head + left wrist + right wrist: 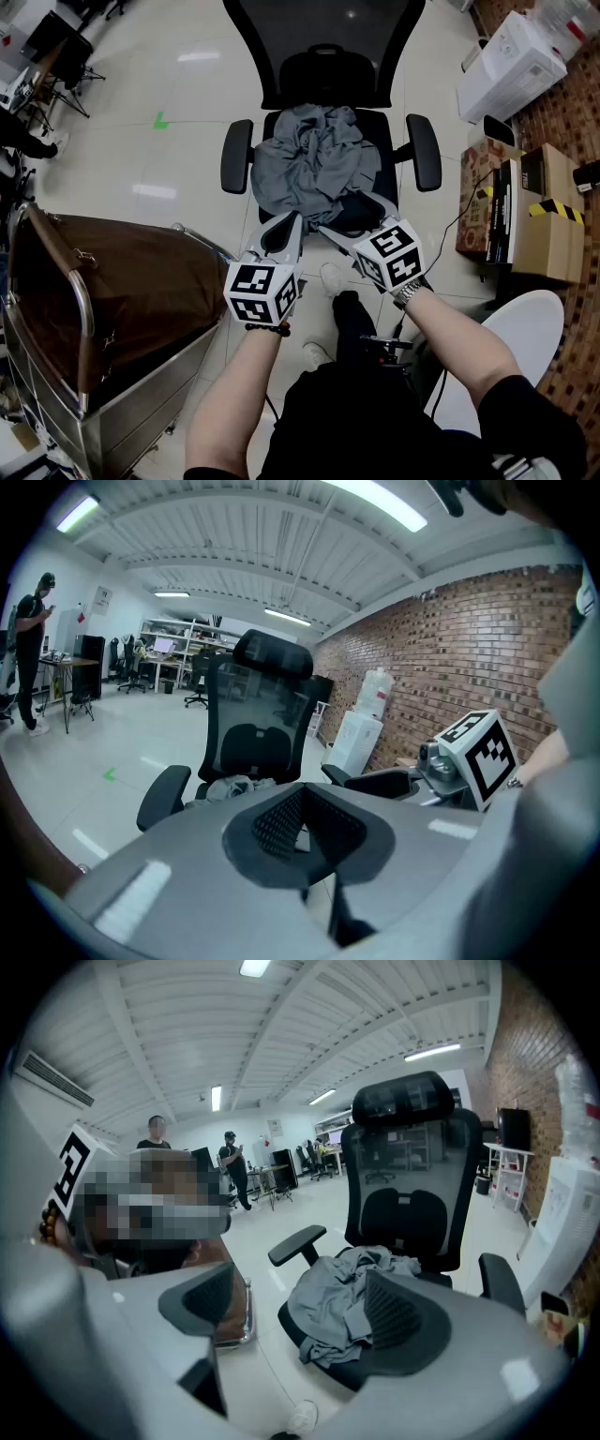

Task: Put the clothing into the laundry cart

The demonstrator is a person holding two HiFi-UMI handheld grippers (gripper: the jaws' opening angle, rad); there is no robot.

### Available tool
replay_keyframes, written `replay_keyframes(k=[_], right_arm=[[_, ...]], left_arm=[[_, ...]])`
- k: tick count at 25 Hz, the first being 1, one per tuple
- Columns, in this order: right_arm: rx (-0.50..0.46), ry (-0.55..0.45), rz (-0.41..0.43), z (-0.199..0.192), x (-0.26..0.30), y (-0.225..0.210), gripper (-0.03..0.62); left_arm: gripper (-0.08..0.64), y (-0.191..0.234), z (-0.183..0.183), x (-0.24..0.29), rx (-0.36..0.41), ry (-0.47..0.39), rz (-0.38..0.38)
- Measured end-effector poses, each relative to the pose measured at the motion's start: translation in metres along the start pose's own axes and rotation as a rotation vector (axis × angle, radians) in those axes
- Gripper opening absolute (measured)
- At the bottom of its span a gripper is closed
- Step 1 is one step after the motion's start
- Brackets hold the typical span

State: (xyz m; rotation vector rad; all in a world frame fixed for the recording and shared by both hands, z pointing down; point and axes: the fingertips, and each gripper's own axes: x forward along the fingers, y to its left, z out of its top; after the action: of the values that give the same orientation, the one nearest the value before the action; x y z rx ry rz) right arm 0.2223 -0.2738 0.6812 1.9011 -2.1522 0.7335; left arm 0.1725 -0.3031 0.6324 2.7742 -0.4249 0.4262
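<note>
A crumpled grey garment [314, 159] lies on the seat of a black office chair [323, 56]. The laundry cart [82, 309], chrome-framed with a brown liner, stands to the chair's left. My left gripper [284, 221] hangs just short of the seat's front left edge, its pads pressed together with nothing between them. My right gripper [349, 214] stands open over the seat's front edge, beside the cloth's near hem. In the right gripper view the garment [337, 1307] shows beyond the wide-apart jaws, apart from both pads. The left gripper view catches a bit of the garment [230, 787].
Stacked cardboard boxes [544, 225] and a white appliance [511, 66] line the brick wall at right. A white round seat [525, 337] is close at my right. The chair's armrests [237, 155] flank the garment. People stand far off by desks [230, 1162].
</note>
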Motion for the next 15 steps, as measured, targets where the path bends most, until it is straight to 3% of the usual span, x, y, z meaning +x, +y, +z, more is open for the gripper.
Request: replay_keyframes(k=[6, 15], right_arm=[[-0.006, 0.060, -0.022, -0.031, 0.102, -0.092, 0.483], [0.046, 0.303, -0.030, -0.117, 0.220, -0.186, 0.566]], left_arm=[[0.002, 0.067, -0.025, 0.101, -0.035, 0.029, 0.030], [0.002, 0.145, -0.069, 0.210, -0.126, 0.123, 0.073]])
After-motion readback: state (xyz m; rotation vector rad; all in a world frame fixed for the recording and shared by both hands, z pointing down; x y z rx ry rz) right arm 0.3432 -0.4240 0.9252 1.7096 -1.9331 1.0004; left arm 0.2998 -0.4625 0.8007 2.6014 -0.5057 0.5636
